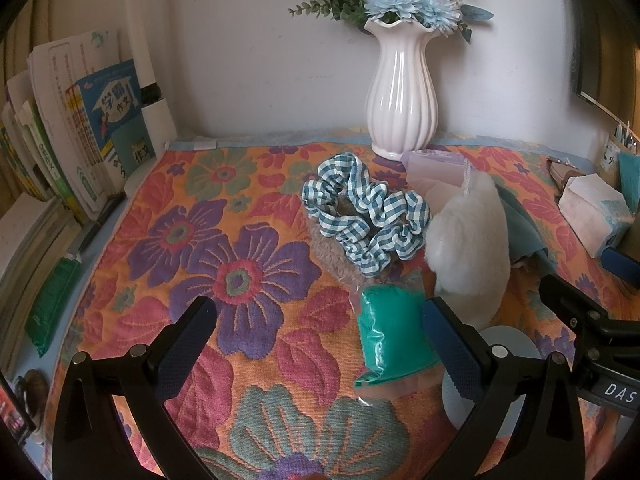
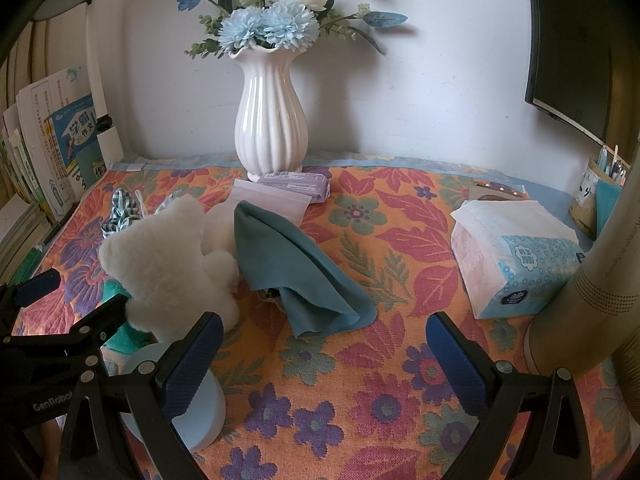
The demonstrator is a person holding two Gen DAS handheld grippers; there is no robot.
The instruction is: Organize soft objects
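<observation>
Several soft items are seen loose on the floral woven cloth [image 2: 400, 240]: a blue-and-white gingham scrunchie [image 1: 366, 216] resting on a beige fuzzy piece [image 1: 332, 250], a white plush toy [image 2: 172, 260] just beside it, a crumpled teal cloth [image 2: 296, 264], and a bagged green bundle [image 1: 390, 332]. No sorting is judged complete; nothing is gathered or stacked. The left gripper [image 1: 320, 344] is held wide open, empty, the green bag near its right finger. The right gripper [image 2: 324, 360] is likewise spread and empty, near the teal cloth.
</observation>
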